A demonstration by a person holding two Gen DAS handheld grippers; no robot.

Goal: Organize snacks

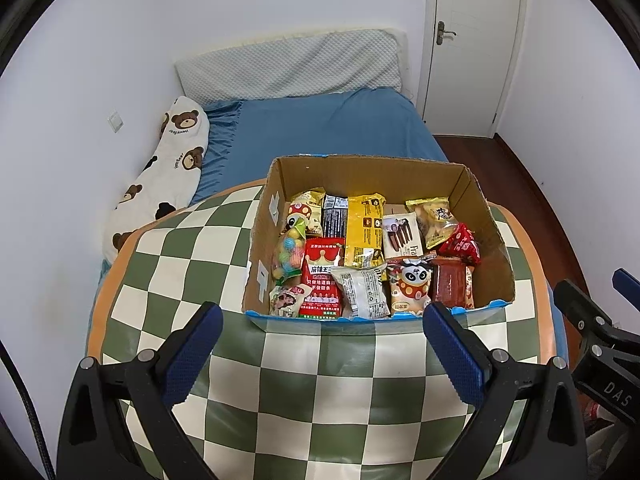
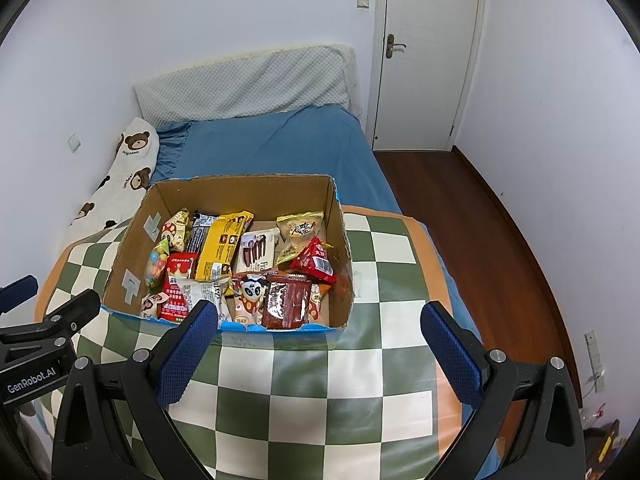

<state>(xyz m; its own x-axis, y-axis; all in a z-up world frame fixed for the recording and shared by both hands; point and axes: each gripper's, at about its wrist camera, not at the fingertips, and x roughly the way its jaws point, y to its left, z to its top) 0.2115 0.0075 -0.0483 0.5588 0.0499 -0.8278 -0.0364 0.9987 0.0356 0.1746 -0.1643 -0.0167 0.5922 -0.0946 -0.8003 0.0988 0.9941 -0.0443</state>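
Snacks (image 1: 362, 254) fill a cardboard box (image 1: 486, 216) at frame centre on a checkered cloth (image 1: 188, 264), just beyond the left tongs (image 1: 322, 354) and right tongs (image 2: 320, 354), both spread wide and empty.

Both wrist views look forward and down, near the snack box (image 1: 372, 240), sharing box, bed (image 1: 320, 128), door (image 2: 428, 52).

Both tools look alike — the left gripper (image 1: 322, 320) and the right gripper (image 2: 320, 320) each have black angular frames, silver round screws at the joints and two fingers faced with dark blue dimpled pads (image 1: 192, 354). White lettering marks the bodies — "DAS" on one, "GenRobot.AI" on the other. A black cable (image 1: 28, 412) runs alongside.
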